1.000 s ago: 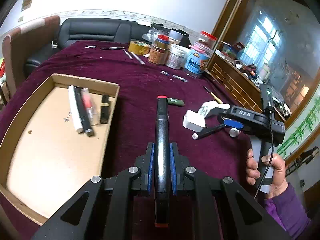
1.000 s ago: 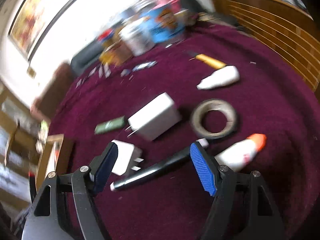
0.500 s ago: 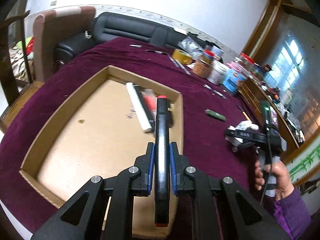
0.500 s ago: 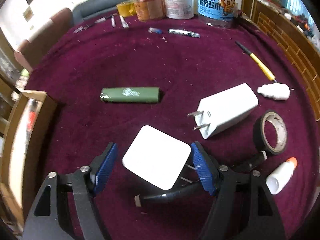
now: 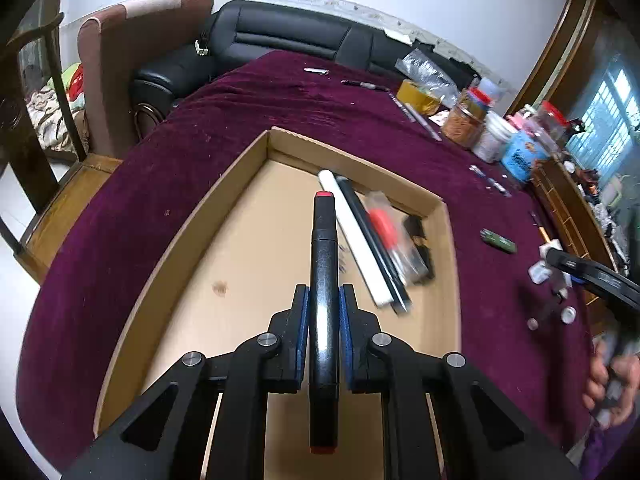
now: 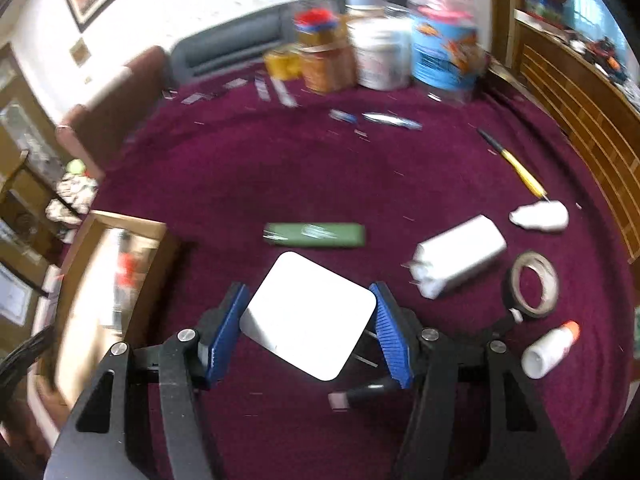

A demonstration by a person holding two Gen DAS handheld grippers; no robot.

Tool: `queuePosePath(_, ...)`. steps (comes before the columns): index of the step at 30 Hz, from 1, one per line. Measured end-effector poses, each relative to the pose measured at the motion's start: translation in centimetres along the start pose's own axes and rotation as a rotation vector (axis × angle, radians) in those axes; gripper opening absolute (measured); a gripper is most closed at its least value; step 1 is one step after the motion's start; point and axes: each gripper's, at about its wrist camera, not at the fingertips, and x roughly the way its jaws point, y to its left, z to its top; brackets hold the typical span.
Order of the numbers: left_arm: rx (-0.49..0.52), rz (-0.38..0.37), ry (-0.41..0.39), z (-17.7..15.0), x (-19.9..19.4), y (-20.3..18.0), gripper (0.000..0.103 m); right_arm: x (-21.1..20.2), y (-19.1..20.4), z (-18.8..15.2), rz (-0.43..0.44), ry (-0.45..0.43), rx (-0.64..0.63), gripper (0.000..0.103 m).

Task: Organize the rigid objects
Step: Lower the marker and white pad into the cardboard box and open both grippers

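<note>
My left gripper (image 5: 324, 304) is shut on a black marker (image 5: 325, 248) with red ends, which points forward above the floor of the open cardboard box (image 5: 192, 240). In the box's far right corner lie a white tube (image 5: 352, 232), a black pen (image 5: 372, 240), a red-capped item (image 5: 384, 228) and a small black item (image 5: 420, 248). In the right wrist view my right gripper (image 6: 308, 296) is shut on a square white charger (image 6: 312, 320). Both blue pads touch its sides, and its prongs point toward the right finger. The purple cloth is below.
On the cloth near my right gripper lie a green lighter (image 6: 316, 235), a second white charger (image 6: 460, 256), a tape roll (image 6: 534, 284), a white bottle with an orange tip (image 6: 548, 348), a black marker (image 6: 360, 392) and a yellow pen (image 6: 516, 168). Jars (image 6: 384, 56) stand at the back. The box (image 6: 100, 280) is on the left.
My left gripper carried the marker leftward from over the cloth to over the box. My right gripper left the black marker, moved over the square charger and narrowed its jaws onto it.
</note>
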Motion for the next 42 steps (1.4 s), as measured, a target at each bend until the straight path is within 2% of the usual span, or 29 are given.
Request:
queuePosePath(4,-0.024,-0.007,0.071,2.2,3.3,0.9,0.012,0.2,4.3,0.5,0.096,0.022,-0.05,0.061)
queuePosePath(8,-0.014,0.021,0.125,3.7,6.2,1.1,0.011,1.7,8.8,0.5,0.174,0.06,-0.1,0.061)
queuePosePath(14,-0.038,0.04,0.138,5.4,8.0,2.2,0.011,3.8,14.4,0.0,0.228,0.095,-0.175,0.062)
queuePosePath(17,-0.049,0.022,0.142,5.6,8.0,2.9,0.012,4.9,16.6,-0.4,0.248,0.114,-0.2,0.062)
queuePosePath(18,-0.048,0.017,0.143,5.5,7.8,3.1,0.013,5.4,17.5,-0.5,0.26,0.125,-0.207,0.062)
queuePosePath(20,-0.059,0.0,0.145,5.4,7.4,3.5,0.025,6.0,18.7,-0.8,0.271,0.14,-0.223,0.062)
queuePosePath(21,-0.076,0.003,0.142,5.3,6.9,4.0,0.026,6.4,19.2,-0.9,0.272,0.145,-0.234,0.062)
queuePosePath(22,-0.087,0.001,0.135,5.2,6.3,4.3,0.027,6.7,19.9,-1.1,0.273,0.15,-0.25,0.062)
queuePosePath(25,-0.119,-0.068,0.109,5.0,4.2,5.4,0.033,7.7,21.0,-1.3,0.275,0.164,-0.27,0.062)
queuePosePath(28,-0.132,-0.069,0.04,4.4,1.1,6.3,0.034,8.1,21.8,-1.6,0.278,0.173,-0.283,0.062)
queuePosePath(32,-0.16,-0.083,-0.045,2.9,-2.6,7.4,0.041,8.5,23.1,-2.2,0.276,0.186,-0.321,0.062)
queuePosePath(37,-0.171,-0.059,-0.122,1.3,-5.4,8.4,0.05,9.9,25.3,-3.0,0.215,0.207,-0.398,0.061)
queuePosePath(42,-0.165,-0.036,-0.157,-0.4,-7.0,9.4,0.051,11.8,26.0,-3.0,0.143,0.224,-0.408,0.061)
